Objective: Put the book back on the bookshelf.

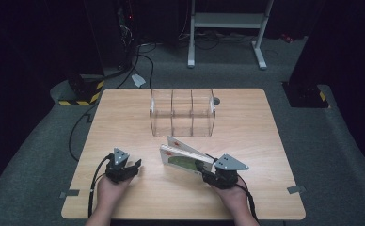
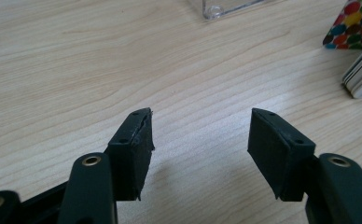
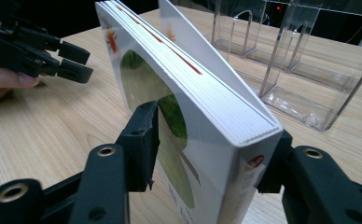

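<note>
A white board book (image 1: 185,157) with a green picture on its cover stands on edge on the wooden table (image 1: 251,141), its pages slightly fanned. My right gripper (image 1: 208,170) grips its near end; in the right gripper view the book (image 3: 193,107) sits between the two pads, and the left pad presses on the cover. My left gripper (image 1: 134,167) rests low over the table to the left of the book, jaws open with only bare wood between them (image 2: 200,135). A little of the book's edge (image 2: 361,74) shows at the right of the left gripper view.
A clear plastic organiser (image 1: 183,113) with three upright compartments stands at the table's far middle, just behind the book. Beyond the table are a white metal stand (image 1: 227,23), floor cables and a yellow-black striped base (image 1: 82,92). Bare wood lies left and right of the hands.
</note>
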